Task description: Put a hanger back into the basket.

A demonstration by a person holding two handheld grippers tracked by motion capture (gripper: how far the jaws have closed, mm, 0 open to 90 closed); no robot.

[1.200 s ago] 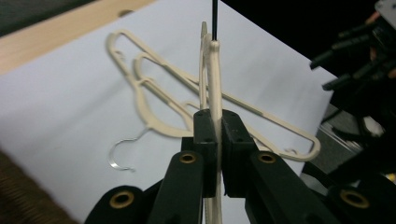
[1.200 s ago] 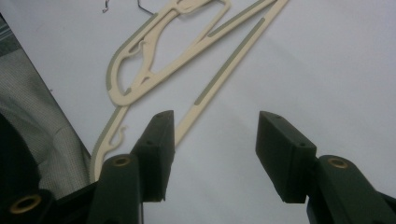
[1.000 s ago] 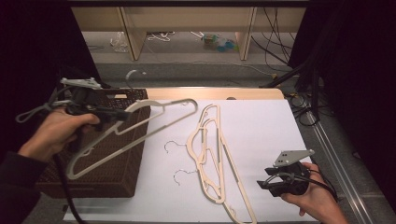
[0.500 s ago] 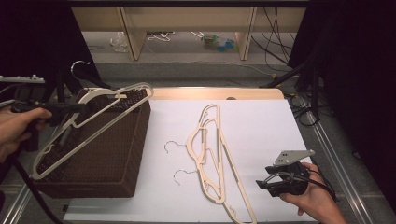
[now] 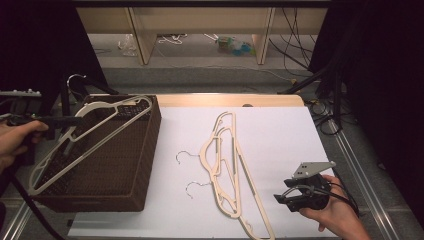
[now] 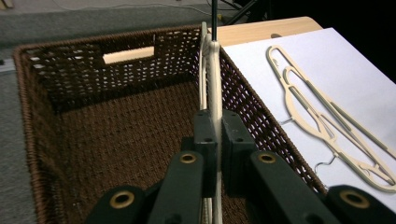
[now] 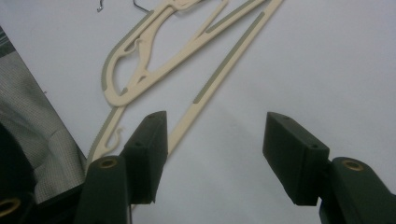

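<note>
Hanger (image 5: 85,137), cream-coloured, is clamped in the left gripper (image 5: 60,121) and hangs slantwise over the basket (image 5: 145,165), its metal hook (image 5: 75,80) rising past the basket's far left corner and its lower end past the near left edge. High view: the left gripper sits at the basket's left side, held in the left hand (image 5: 15,142). Left gripper view: the hanger (image 6: 214,93) shows edge-on, a thin cream bar running up between the fingers (image 6: 205,135), which are closed tight on it, pads pressing from both sides. Beneath it that view shows the basket's bare woven floor and a handle slot (image 6: 128,54) in the far wall, detail the high view does not resolve.

Right of the basket, two more hangers (image 5: 230,165) lie stacked on the white sheet (image 5: 290,130) covering the tabletop (image 5: 225,100). The high view shows their wire hooks pointing toward the basket.

Right gripper (image 5: 300,195) is held in the right hand (image 5: 332,210), well right of the basket, just beyond the stacked hangers' near ends. Right gripper view: its fingers (image 7: 149,149) stand about half apart with nothing between them but bare sheet; they have just been opening. One hanger arm (image 7: 224,70) runs close past the left finger, not touched.
</note>
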